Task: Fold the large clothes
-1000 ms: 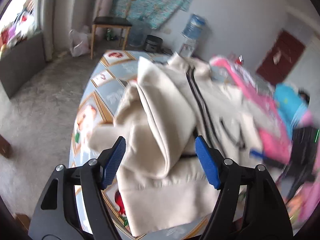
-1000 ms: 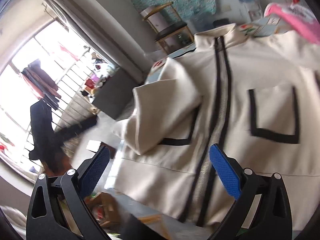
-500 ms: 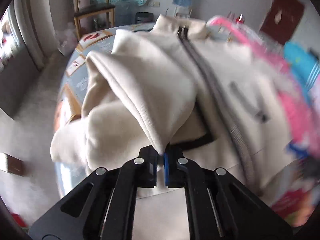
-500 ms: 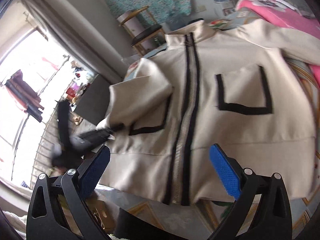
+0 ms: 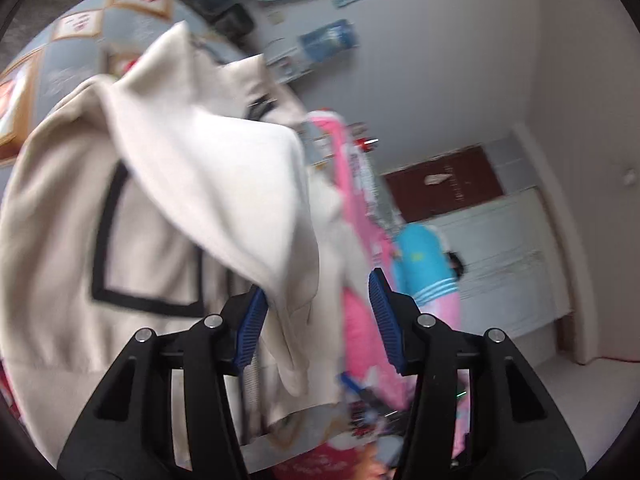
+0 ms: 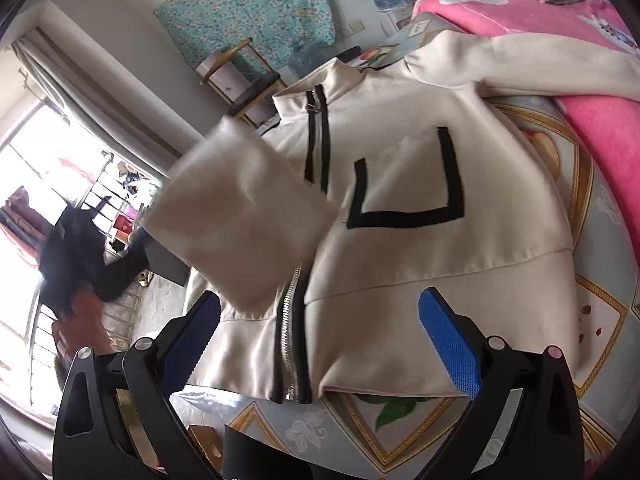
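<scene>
Your left gripper (image 5: 316, 316): jaws part open, just been opening; sleeve (image 5: 224, 184) hangs between pads, touching left pad only (blurred, contact hard to judge). Your right gripper (image 6: 320, 340): wide open, empty, above hem. Cream jacket (image 6: 420, 240) flat on patterned table (image 6: 560, 320), zip running collar-to-hem toward you, collar far; left side hidden under sleeve. Half second ago, left pinched cuff shut.

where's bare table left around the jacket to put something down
Free: the patterned tabletop between the jacket's hem and the near edge, and a strip between its side and the pink blanket. Crowded: the blanket covers the far right, with one sleeve lying across it.
</scene>
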`<action>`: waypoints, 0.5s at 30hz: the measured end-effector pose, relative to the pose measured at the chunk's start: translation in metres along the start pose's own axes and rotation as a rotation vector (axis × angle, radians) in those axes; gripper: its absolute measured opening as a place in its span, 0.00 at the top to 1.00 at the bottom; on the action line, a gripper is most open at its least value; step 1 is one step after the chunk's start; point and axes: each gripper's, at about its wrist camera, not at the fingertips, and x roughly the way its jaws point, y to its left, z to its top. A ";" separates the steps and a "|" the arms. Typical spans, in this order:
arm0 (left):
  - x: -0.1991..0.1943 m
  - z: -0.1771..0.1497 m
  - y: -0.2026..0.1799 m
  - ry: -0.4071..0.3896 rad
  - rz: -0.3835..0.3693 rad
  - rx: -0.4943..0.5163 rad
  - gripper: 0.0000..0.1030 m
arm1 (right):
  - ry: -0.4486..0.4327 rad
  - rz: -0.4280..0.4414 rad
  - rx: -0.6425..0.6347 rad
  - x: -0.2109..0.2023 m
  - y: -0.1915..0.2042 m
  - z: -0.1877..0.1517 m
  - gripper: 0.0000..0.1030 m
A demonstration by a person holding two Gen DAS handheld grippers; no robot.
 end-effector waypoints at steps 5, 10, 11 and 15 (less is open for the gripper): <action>0.005 -0.024 0.018 0.040 0.438 0.167 0.54 | 0.029 0.099 0.086 0.008 -0.013 0.014 0.06; -0.003 -0.031 0.029 0.028 0.590 0.245 0.52 | 0.083 0.235 0.184 0.030 -0.012 0.028 0.06; -0.001 -0.030 0.031 0.025 0.623 0.259 0.52 | 0.103 0.259 0.201 0.039 -0.009 0.030 0.08; -0.007 -0.032 0.044 0.039 0.679 0.280 0.51 | 0.164 0.259 0.275 0.068 -0.009 0.031 0.25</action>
